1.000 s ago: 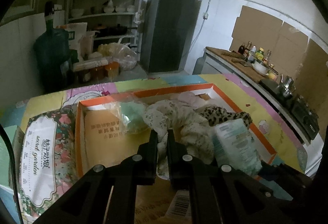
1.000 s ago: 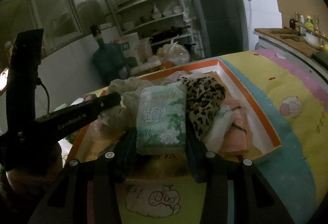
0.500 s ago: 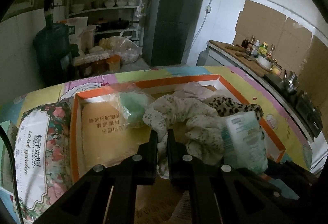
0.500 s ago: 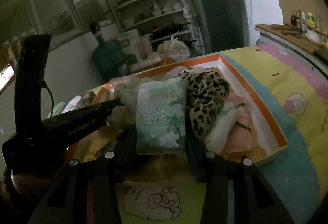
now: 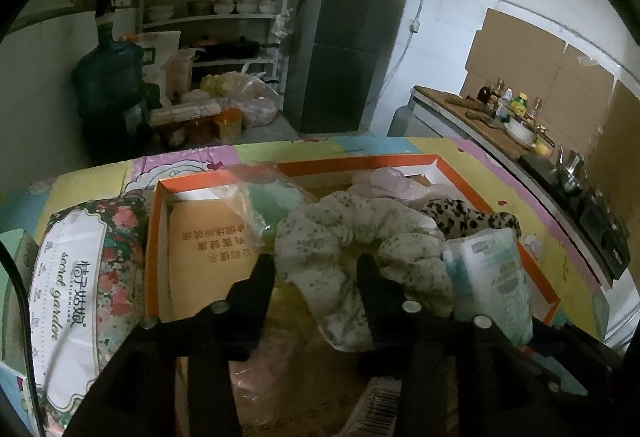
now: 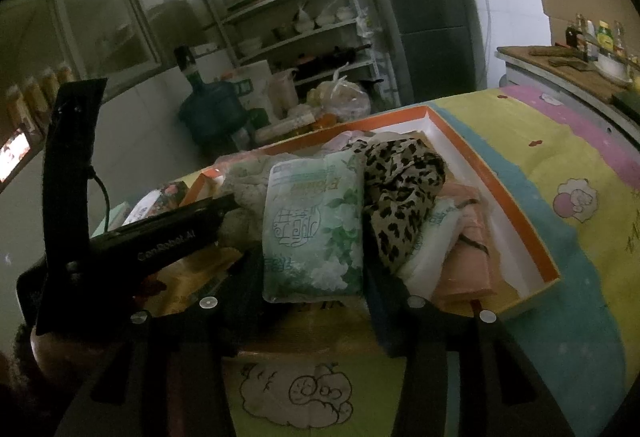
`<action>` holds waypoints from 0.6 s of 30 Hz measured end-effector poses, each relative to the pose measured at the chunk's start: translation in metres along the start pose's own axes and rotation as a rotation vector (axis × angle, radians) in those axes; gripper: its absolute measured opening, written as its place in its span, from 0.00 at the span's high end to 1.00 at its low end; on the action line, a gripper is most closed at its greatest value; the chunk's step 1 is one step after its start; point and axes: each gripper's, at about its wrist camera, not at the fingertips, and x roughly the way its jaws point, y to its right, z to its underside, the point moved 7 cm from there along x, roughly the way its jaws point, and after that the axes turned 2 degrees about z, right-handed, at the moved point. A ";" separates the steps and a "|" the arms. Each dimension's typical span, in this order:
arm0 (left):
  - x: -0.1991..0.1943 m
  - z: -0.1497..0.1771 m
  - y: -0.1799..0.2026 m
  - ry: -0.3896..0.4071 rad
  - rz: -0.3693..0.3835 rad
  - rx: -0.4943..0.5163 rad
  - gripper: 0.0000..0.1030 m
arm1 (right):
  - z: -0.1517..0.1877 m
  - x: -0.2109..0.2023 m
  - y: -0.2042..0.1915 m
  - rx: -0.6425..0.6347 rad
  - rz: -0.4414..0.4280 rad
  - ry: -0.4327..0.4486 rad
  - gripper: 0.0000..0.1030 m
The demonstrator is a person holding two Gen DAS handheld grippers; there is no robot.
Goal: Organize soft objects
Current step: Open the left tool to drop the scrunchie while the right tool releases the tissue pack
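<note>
Two grippers over one orange box [image 6: 516, 213] on the bench [image 6: 580, 165]. In the left gripper [image 5: 316, 271], fingers [image 5: 260, 281] wide apart, with the flowery cloth ring [image 5: 360, 237] lying loose between them, resting in the box and not squeezed. Probably left loose on purpose, so as to sit inside the box with the other soft things. In the right gripper [image 6: 312, 277], fingers [image 6: 382, 277] closed tight on a tissue pack [image 6: 316, 225], standing upright at the near edge of the box. Held by its two sides, most likely to stop the squishy pack from slipping or flopping over. Right beside the pack, touching, a leopard cloth [image 6: 404, 189], heaped on pink cloth [image 6: 468, 261] at the right side of the box. Outside the box, to the left, a big flowery tissue bag [image 5: 80, 277] on the bench. Next, probably, a spot for the pack in the bare left part of the box. Careful there: soft stuff, easy to drag along by mistake.
</note>
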 end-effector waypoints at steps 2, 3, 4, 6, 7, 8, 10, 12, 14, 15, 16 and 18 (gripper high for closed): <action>-0.002 -0.001 -0.001 0.006 -0.003 -0.001 0.52 | 0.000 0.000 0.000 0.000 0.000 0.000 0.49; -0.003 -0.001 -0.001 0.009 -0.005 -0.002 0.51 | 0.000 -0.001 0.000 0.000 0.000 0.001 0.48; -0.004 -0.002 -0.001 0.011 -0.006 -0.002 0.49 | 0.000 -0.002 0.001 0.000 -0.001 0.002 0.48; -0.005 -0.002 -0.001 0.015 -0.007 -0.003 0.47 | -0.001 -0.004 0.001 -0.003 0.000 0.007 0.46; -0.006 -0.003 -0.002 0.017 -0.007 -0.003 0.47 | -0.001 -0.005 0.000 -0.004 0.001 0.009 0.44; -0.007 -0.003 -0.001 0.018 -0.008 -0.001 0.46 | -0.001 -0.007 0.000 -0.005 0.001 0.011 0.44; -0.009 -0.003 0.000 0.021 -0.009 0.002 0.46 | -0.001 -0.011 0.000 -0.007 0.005 0.016 0.43; -0.012 -0.004 -0.001 0.028 -0.011 0.005 0.46 | -0.002 -0.014 -0.001 -0.008 0.008 0.019 0.43; -0.016 -0.005 0.000 0.037 -0.013 0.006 0.46 | -0.002 -0.017 -0.001 -0.008 0.011 0.023 0.43; -0.018 -0.005 0.000 0.042 -0.013 0.005 0.46 | -0.003 -0.019 -0.002 -0.009 0.012 0.026 0.43; -0.021 -0.006 0.000 0.049 -0.014 0.004 0.46 | -0.002 -0.019 -0.002 -0.009 0.013 0.027 0.43; -0.026 -0.007 0.000 0.063 -0.017 0.004 0.46 | -0.003 -0.023 -0.003 -0.011 0.014 0.033 0.43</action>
